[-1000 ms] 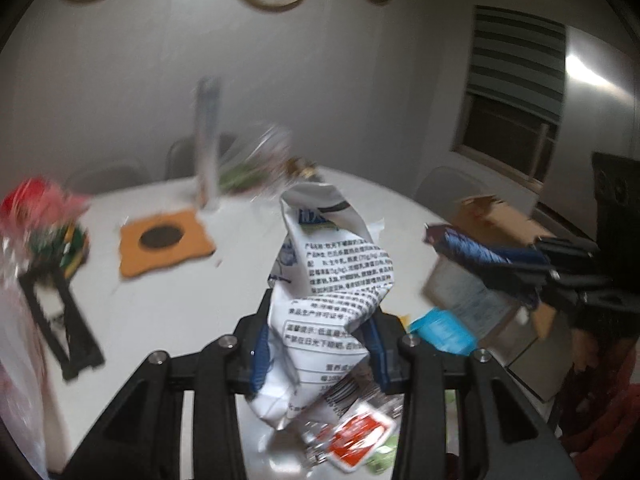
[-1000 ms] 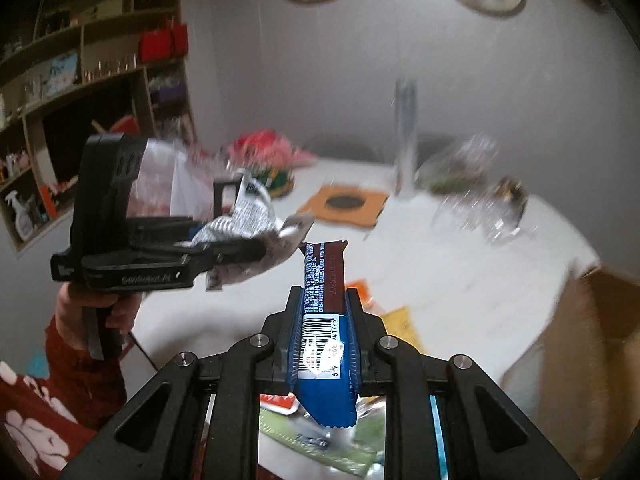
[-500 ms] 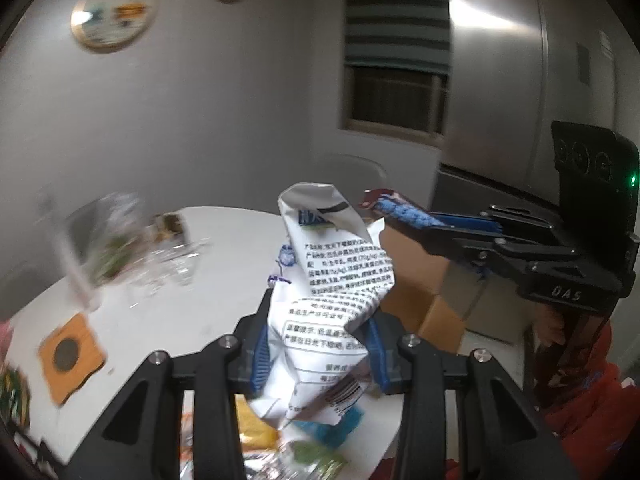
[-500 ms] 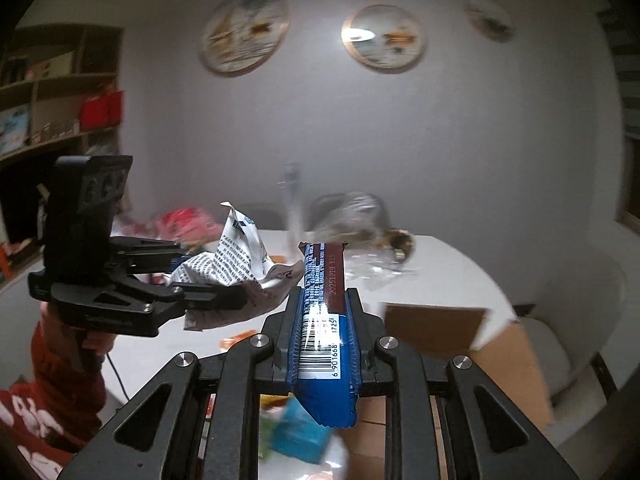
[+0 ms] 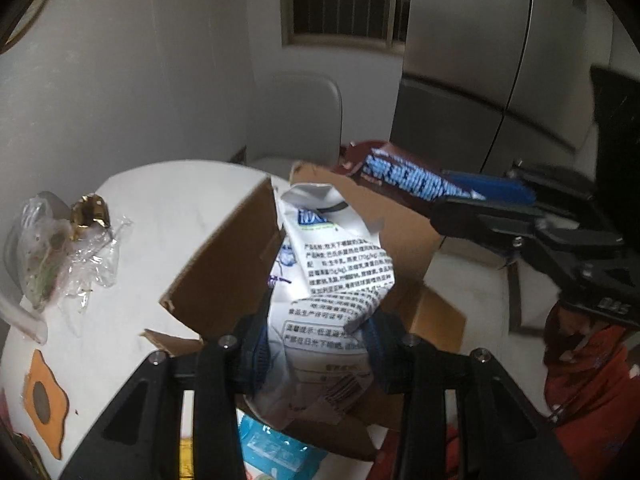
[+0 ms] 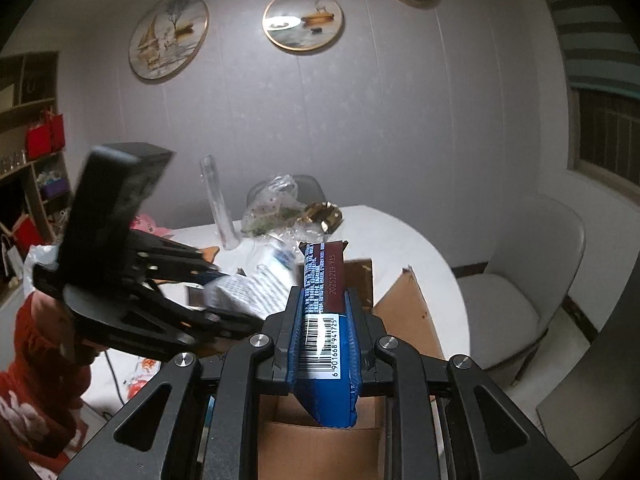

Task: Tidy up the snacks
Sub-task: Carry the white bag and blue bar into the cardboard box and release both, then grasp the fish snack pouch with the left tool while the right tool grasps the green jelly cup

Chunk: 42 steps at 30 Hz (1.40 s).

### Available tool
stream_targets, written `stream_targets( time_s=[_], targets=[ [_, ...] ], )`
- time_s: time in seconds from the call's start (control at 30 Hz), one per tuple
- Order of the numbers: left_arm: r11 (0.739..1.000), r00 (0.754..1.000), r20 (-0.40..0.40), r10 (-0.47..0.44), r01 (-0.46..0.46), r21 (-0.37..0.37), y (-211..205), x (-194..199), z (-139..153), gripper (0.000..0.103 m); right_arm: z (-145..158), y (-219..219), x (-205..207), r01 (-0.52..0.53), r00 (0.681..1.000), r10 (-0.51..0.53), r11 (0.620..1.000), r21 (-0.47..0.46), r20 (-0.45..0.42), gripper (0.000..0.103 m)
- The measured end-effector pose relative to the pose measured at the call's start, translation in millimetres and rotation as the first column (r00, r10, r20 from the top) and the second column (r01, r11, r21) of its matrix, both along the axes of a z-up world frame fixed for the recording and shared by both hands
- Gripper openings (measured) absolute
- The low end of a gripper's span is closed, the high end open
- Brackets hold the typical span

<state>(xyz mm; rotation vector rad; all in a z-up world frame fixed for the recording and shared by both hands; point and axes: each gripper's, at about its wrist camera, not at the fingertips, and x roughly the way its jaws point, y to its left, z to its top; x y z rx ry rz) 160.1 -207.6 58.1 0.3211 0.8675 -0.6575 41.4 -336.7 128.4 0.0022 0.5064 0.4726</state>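
Note:
My left gripper point(image 5: 316, 332) is shut on a crumpled white snack bag point(image 5: 328, 280) with black print and holds it above an open brown cardboard box point(image 5: 224, 264). My right gripper point(image 6: 322, 328) is shut on a blue and maroon snack bar point(image 6: 322, 300), also above the box point(image 6: 404, 312). The bar point(image 5: 404, 176) and the right gripper point(image 5: 520, 220) show at the right of the left wrist view. The left gripper point(image 6: 240, 316) with the white bag point(image 6: 252, 292) shows at the left of the right wrist view.
The box stands at the edge of a white round table point(image 5: 160, 216). On the table lie a clear plastic bag with a gold wrapper point(image 5: 68, 240), an orange coaster point(image 5: 42, 400), a clear tube point(image 6: 218, 204) and loose snack packets point(image 5: 276, 448). A grey chair point(image 6: 520, 280) stands to the right.
Both grippers have swung to the right with their snacks and tilted down. They have gone from over the table to over the open cardboard box.

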Motion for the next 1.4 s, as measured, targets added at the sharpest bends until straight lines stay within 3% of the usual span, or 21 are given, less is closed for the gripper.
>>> stream_targets(
  time_s=[0.23,0.4,0.6,0.63,0.7,0.8,0.97,1.17,1.3,1.4],
  targets=[
    [0.997,0.998,-0.055,-0.03,0.034,0.076,-12,7,-27,0.038,-17,2,27,-0.071,0.993,0.073,0.997,0.022,-0.098,0.015],
    [0.991,0.995,-0.099,-0.032,0.044,0.124,-23,15,-41,0.039,-21,11,43,-0.089,0.989,0.089,0.996,0.001,-0.122,0.015],
    [0.982,0.997,-0.063,-0.05,0.06,0.179,-27,21,-51,0.041,-37,11,54,-0.084,0.982,0.08,0.996,-0.016,-0.171,0.015],
    [0.984,0.997,-0.063,-0.054,0.064,0.168,-27,20,-49,0.043,-39,11,57,-0.077,0.982,0.072,0.997,-0.025,-0.173,0.015],
    [0.981,0.997,-0.048,-0.053,0.061,0.185,-27,19,-49,0.06,-41,10,59,-0.078,0.979,0.073,0.997,-0.017,-0.188,0.015],
    [0.975,0.998,-0.012,-0.061,0.062,0.214,-24,12,-50,0.066,-44,8,61,-0.07,0.978,0.065,0.997,-0.021,-0.199,0.015],
    [0.983,0.997,0.046,-0.057,0.048,0.18,1,-1,-34,0.083,-48,14,62,-0.096,0.97,0.085,0.995,-0.037,-0.229,0.015],
    [0.996,0.996,0.084,-0.014,0.007,0.091,36,-17,-7,0.084,-58,35,65,-0.125,0.961,0.101,0.989,-0.079,-0.258,0.017],
    [0.998,0.992,0.122,0.038,-0.044,0.045,61,-31,10,0.084,-67,51,71,-0.129,0.951,0.09,0.985,-0.118,-0.295,0.034],
    [0.992,0.978,0.17,0.124,-0.122,-0.024,91,-45,23,0.084,-63,57,67,-0.122,0.956,0.082,0.984,-0.128,-0.283,0.034]
  ],
)
